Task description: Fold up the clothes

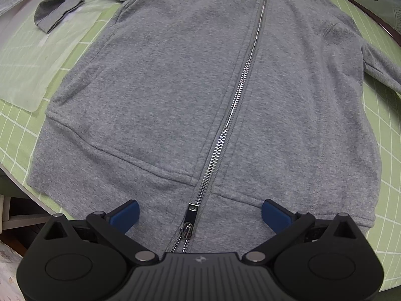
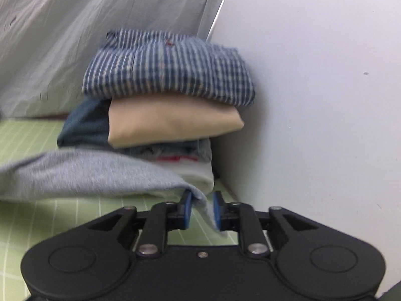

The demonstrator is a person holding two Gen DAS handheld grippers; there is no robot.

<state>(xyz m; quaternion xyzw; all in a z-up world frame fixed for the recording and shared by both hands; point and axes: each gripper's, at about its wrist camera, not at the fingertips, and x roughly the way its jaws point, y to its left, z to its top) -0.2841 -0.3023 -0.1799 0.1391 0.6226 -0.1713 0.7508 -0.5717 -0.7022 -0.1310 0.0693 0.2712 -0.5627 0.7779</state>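
Wide open, the left gripper (image 1: 199, 212) hangs over the gray hoodie's (image 1: 175, 75) zipper (image 1: 240, 92), while the right gripper (image 2: 201, 207) pinches its sleeve (image 2: 100, 173).

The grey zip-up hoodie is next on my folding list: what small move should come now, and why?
Probably carry the right gripper, closed on the grey sleeve, inward across the grey zip-up hoodie. The body lies flat, zipped, on the green grid mat; the left gripper hangs open over the hem.
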